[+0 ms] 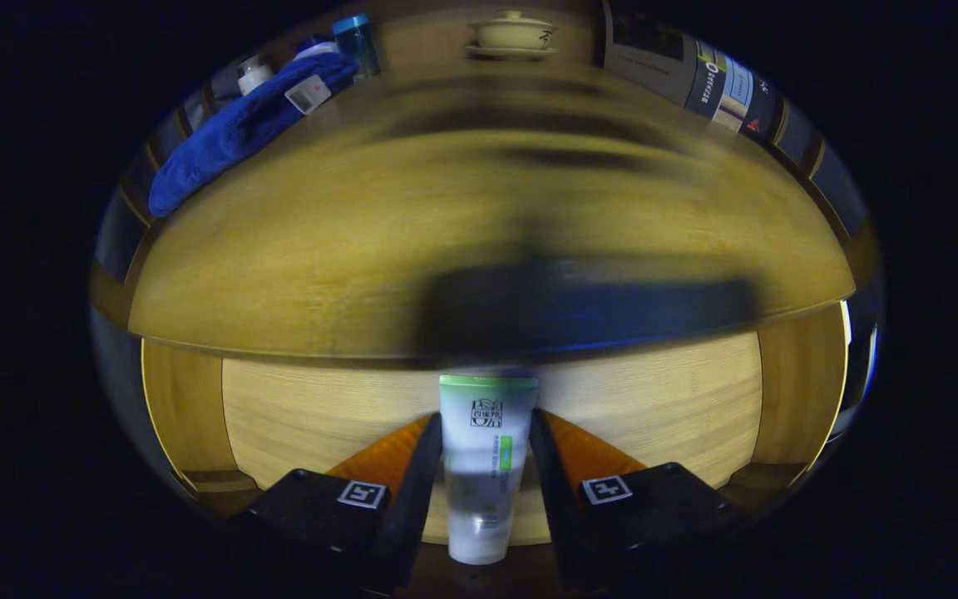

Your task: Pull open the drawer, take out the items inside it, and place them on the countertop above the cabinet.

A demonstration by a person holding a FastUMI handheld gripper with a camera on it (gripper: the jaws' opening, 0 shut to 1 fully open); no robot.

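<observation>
The gripper (487, 466) is clenched on a white tube (483, 470) with a green end; both fingers press on its sides, one at 9 o'clock and one at 3 o'clock of the tube, so the tube stands between them and points forward along them. I think it is held by the middle so that it does not tip when it is carried. Behind the tube, the light wooden front of the cabinet (654, 408) shows, and above it, at 12 o'clock, lies the wide wooden countertop (321, 249), blurred by motion, with a dark shadow across it. The tube is in the air in front of the cabinet, below the edge of the countertop, so it seems to be on its way up and not yet put down. Farther on the countertop, at 10 o'clock, lies a blue towel (229, 137), with a small white jar (254, 75) and a blue bottle (357, 43) just beside it. At 12 o'clock, far back, stands a lidded cup (514, 33) on a saucer. The bare middle of the countertop looks like a good place for the tube
</observation>
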